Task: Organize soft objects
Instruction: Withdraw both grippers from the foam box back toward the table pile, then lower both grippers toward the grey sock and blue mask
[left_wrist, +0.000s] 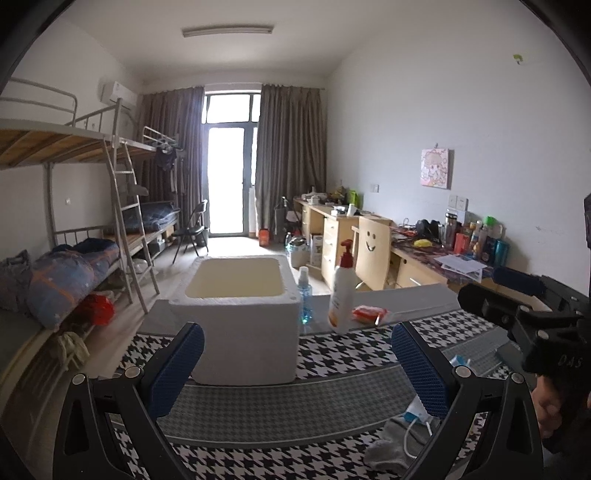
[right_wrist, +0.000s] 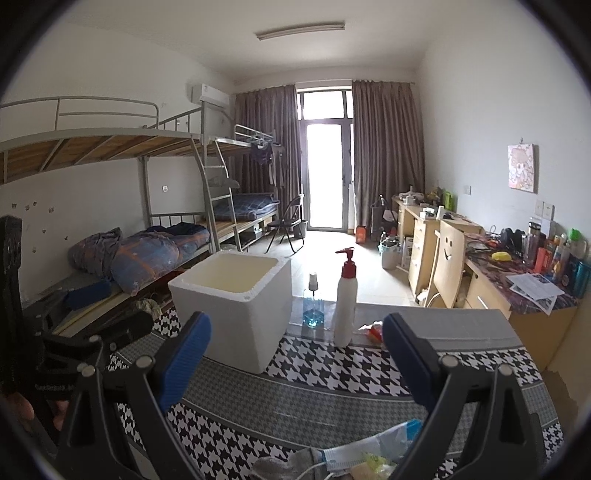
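Observation:
On the houndstooth tablecloth (left_wrist: 332, 354) a grey sock (left_wrist: 391, 443) and a blue face mask (left_wrist: 413, 410) with a white cord lie at the near edge. My left gripper (left_wrist: 295, 369) hovers open above the cloth, empty, with the sock low on its right. In the right wrist view the mask (right_wrist: 369, 443), the sock (right_wrist: 280, 465) and a yellowish soft item (right_wrist: 369, 465) lie just below my open, empty right gripper (right_wrist: 297, 365). A white foam box (left_wrist: 240, 314), open on top, stands ahead of both grippers; nothing shows in the part of its inside that I see.
A white lotion bottle with a red pump (left_wrist: 341, 295), a small blue spray bottle (left_wrist: 304, 295) and a red packet (left_wrist: 369, 314) stand behind the box on the right. Bunk beds (left_wrist: 74, 258) run along the left, cluttered desks (left_wrist: 443, 258) along the right wall.

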